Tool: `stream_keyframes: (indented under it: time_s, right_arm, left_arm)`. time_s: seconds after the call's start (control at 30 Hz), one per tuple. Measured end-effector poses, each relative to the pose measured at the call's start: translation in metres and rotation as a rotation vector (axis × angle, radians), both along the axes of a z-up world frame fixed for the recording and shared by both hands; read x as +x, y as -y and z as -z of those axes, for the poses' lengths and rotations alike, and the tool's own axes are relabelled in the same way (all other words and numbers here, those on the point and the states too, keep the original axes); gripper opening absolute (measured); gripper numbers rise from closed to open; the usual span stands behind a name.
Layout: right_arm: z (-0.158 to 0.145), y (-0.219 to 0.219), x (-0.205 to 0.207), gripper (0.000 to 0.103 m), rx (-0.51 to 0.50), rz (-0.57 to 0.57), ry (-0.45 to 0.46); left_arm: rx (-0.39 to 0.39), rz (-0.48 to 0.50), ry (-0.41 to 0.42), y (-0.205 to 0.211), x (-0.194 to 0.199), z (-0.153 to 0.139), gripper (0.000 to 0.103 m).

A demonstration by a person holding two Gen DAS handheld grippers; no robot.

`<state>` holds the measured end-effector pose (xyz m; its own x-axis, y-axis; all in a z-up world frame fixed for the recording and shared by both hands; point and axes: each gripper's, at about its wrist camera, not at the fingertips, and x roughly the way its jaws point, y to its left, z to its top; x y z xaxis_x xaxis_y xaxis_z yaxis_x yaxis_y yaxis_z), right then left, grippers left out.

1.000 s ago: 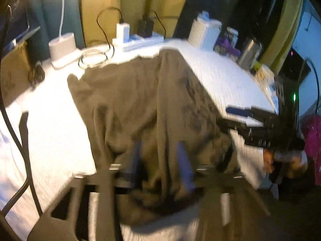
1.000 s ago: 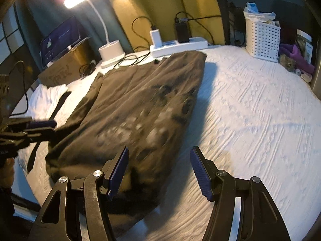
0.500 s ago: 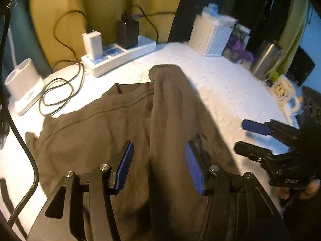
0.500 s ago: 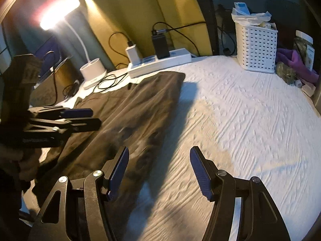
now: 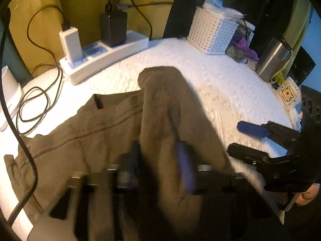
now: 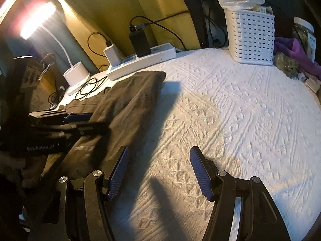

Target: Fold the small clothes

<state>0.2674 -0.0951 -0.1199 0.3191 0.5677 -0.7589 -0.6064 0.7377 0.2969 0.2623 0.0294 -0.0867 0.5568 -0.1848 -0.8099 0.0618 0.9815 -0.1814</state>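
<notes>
Brown garment lay spread on the white textured bedspread, its near part doubled over into a thick ridge running away toward the power strip. It looked like soft, light jersey with stitched seams: limp, likely to sag and drag rather than hold a shape, and not slippery on the nubbly cover. Best hold, I judged, was a hem or corner, or the top of a raised fold, taking all the layers together so none slid free.

The left claw had just been closing, and the ridge of cloth sat between its blue pads; the picture was blurred there, but the pads appeared to pinch the fold. The right claw stood wide open with nothing between its pads, hovering over bare bedspread just beside the garment's right edge.

Farther out stood a white slotted basket, a white desk lamp with loose cables, a steel flask, a jar and some purple cloth.

Readable writing was scarce. White lettering on the left claw's body showed in the right view, apparently mirrored, and I could not make it out. The jar's label was too small. A small white item carried a cartoon bear.
</notes>
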Motion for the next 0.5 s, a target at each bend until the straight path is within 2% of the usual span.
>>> stream_keyframes:
  time_s: [0.03,0.07,0.13,0.3,0.5]
  right_arm:
    - [0.0,0.0,0.0,0.065,0.001,0.001,0.001]
    - [0.0,0.0,0.0,0.065,0.001,0.001,0.003]
    - [0.0,0.0,-0.001,0.065,-0.001,0.002,-0.002]
    - [-0.007,-0.001,-0.003,0.065,-0.003,0.002,0.011]
    - [-0.03,-0.013,-0.014,0.065,0.014,-0.026,0.058]
  left_arm:
    - [-0.003,0.002,0.009,0.002,-0.001,-0.002,0.011]
    - [0.004,0.007,0.021,0.005,-0.004,-0.003,0.007]
    - [0.031,0.009,0.058,0.01,-0.012,-0.011,0.006]
    - [0.039,0.008,0.139,0.011,-0.03,-0.039,0.005]
    - [0.068,-0.027,0.224,0.002,-0.058,-0.074,0.005]
